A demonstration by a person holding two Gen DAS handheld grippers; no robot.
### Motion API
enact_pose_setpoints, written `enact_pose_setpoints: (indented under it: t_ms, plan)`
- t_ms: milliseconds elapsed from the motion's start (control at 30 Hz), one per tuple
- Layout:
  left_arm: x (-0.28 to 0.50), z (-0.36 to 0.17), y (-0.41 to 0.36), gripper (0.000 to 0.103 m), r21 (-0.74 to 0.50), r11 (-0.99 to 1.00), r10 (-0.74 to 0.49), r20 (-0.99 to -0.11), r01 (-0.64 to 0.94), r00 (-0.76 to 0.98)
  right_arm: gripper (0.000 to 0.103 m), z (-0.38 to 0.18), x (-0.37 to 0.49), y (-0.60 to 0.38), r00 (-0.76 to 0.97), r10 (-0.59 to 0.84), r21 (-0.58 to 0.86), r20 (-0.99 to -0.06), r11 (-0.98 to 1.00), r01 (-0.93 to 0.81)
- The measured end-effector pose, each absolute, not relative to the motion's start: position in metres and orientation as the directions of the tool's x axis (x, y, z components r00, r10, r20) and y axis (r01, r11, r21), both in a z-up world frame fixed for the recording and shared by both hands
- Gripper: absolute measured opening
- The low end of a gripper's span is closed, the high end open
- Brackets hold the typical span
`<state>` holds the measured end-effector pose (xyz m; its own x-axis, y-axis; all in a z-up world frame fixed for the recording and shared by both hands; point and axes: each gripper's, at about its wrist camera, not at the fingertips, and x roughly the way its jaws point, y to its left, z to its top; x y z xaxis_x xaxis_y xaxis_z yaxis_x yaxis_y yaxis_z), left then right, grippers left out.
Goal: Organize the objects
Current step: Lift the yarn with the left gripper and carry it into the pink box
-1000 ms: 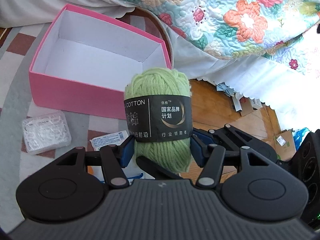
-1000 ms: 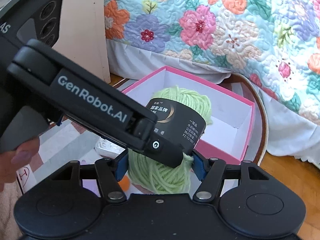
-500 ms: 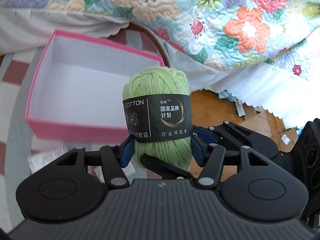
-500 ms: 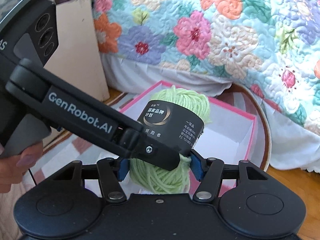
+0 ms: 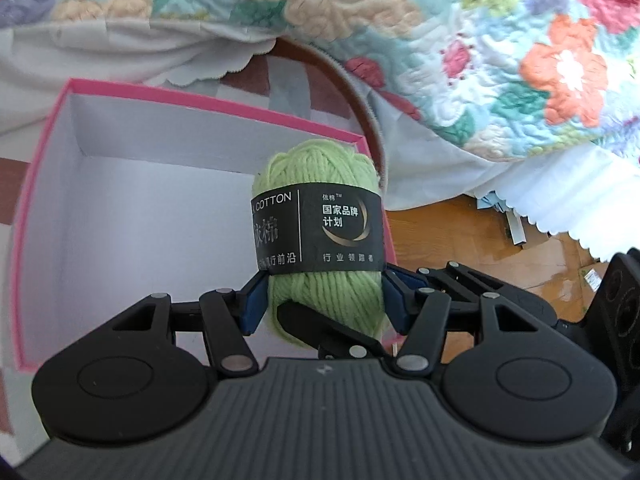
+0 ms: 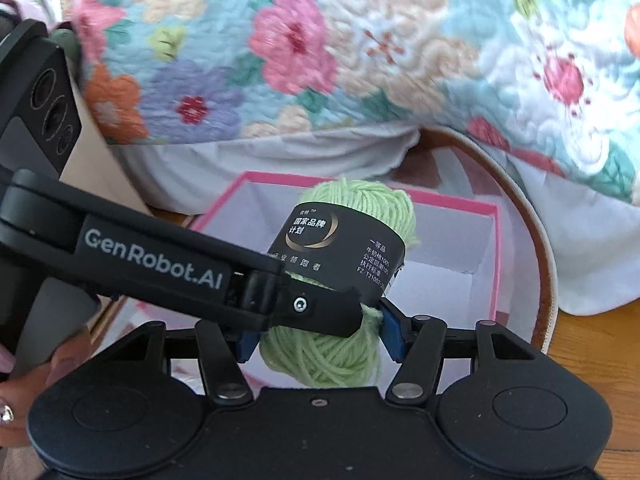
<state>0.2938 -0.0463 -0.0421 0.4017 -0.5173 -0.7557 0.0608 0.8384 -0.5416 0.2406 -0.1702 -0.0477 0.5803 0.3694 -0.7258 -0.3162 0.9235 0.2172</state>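
Both the left hand-held gripper [image 5: 324, 300] and right hand-held gripper [image 6: 316, 334] were clamped on the green yarn ball [image 5: 320, 200], carrying it above the pink box [image 5: 120, 216] ahead; lowering and release seemed next.

Bright daylight, perhaps motion-blurred edges

Pale green yarn ball [image 5: 320, 184], black band

Pink box [image 5: 216, 100] with white inside; quilt [image 5: 460, 40] at twelve o'clock, aqua with pink, orange, lilac flowers.
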Motion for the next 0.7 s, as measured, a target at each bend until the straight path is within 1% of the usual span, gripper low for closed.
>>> enact_pose_setpoints:
  t_ms: [100, 267, 367, 500, 633, 700]
  plan:
    - [0.307, -0.057, -0.046, 0.058, -0.559, 0.828, -0.533, -0.754, 0.050, 0.385, 0.069, -0.058, 0.253, -0.172, 0.553, 0.374, 0.214, -0.745, 0.918, -0.334]
    - [0.317, -0.071, -0.043, 0.058, -0.577, 0.815, -0.553, -0.745, 0.055, 0.374, 0.070, -0.068, 0.265, -0.174, 0.518, 0.393, 0.198, -0.760, 0.898, -0.392]
    - [0.322, -0.079, -0.040, 0.058, -0.597, 0.800, -0.574, -0.731, 0.062, 0.369, 0.070, -0.071, 0.269, -0.178, 0.514, 0.395, 0.199, -0.761, 0.897, -0.394]
    - [0.333, -0.090, -0.040, 0.058, -0.623, 0.780, -0.599, -0.717, 0.057, 0.357, 0.064, -0.077, 0.272, -0.176, 0.536, 0.337, 0.138, -0.774, 0.916, -0.377]
    - [0.345, -0.106, -0.042, 0.058, -0.657, 0.752, -0.629, -0.697, 0.042, 0.344, 0.062, -0.083, 0.279, -0.178, 0.549, 0.275, 0.115, -0.789, 0.945, -0.307]
    - [0.349, -0.114, -0.045, 0.058, -0.669, 0.743, -0.637, -0.694, 0.028, 0.335, 0.062, -0.088, 0.282, -0.177, 0.550, 0.232, 0.077, -0.802, 0.954, -0.290]
